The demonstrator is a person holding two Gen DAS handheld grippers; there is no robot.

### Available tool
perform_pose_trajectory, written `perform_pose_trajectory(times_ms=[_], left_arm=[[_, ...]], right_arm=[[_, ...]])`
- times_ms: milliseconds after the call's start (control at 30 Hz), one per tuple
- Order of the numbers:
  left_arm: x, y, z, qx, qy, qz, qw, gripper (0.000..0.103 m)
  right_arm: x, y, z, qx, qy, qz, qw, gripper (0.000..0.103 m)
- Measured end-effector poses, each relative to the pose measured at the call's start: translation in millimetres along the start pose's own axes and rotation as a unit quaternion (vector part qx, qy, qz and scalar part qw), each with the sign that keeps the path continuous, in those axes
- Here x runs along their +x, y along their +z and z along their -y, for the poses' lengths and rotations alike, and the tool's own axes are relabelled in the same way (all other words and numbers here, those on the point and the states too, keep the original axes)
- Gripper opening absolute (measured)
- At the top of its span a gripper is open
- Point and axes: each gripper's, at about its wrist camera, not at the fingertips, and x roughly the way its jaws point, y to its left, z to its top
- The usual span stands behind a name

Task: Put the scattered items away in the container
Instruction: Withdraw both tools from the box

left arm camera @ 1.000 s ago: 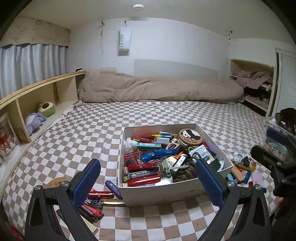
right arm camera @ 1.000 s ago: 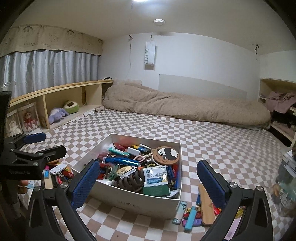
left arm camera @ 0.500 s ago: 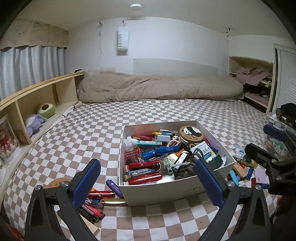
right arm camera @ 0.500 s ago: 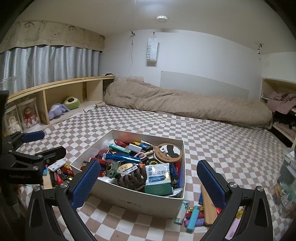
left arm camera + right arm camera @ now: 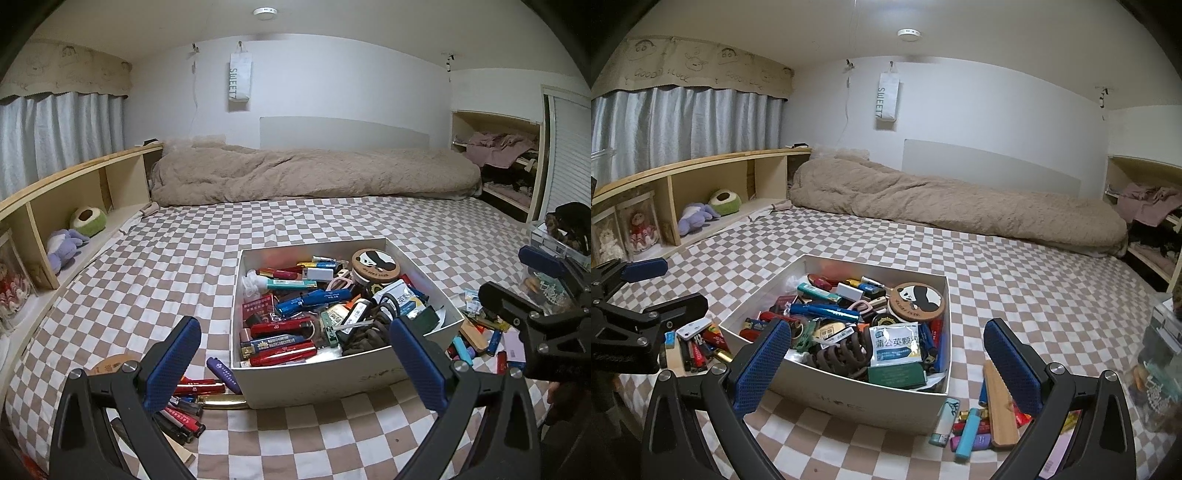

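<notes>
Box (image 5: 314, 380) sits on the checkered bed (image 5: 184, 266), already heaped with pens, lighters, a panda tin (image 5: 375, 263), a brown hair clip (image 5: 846, 354) and a medicine sachet (image 5: 895, 341). Well along by the look of it, yet not finished. Still loose at 7 o'clock of the box in the left view: a cluster of red and black pens (image 5: 184, 410), a purple pen (image 5: 223, 373) leaning at the box wall, a gold one (image 5: 221, 401). Still loose at 4 o'clock of the box in the right view: lighters (image 5: 967, 432), a wooden comb (image 5: 999, 402) and small packets. Left claw (image 5: 295, 369) spread wide and empty, hovering near the pen cluster. Right claw (image 5: 886, 369) likewise spread and empty, above the lighter pile. Likely next: one pick from either heap.
</notes>
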Motion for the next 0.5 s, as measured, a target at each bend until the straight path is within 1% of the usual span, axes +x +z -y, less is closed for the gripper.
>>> perform_pose_trajectory(times_ms=[500], left_arm=[[0.3, -2.0, 2.5, 0.006, -0.002, -0.005, 1.0000, 0.103]], right_arm=[[-0.3, -0.6, -3.5, -0.001, 0.004, -0.001, 1.000, 0.103]])
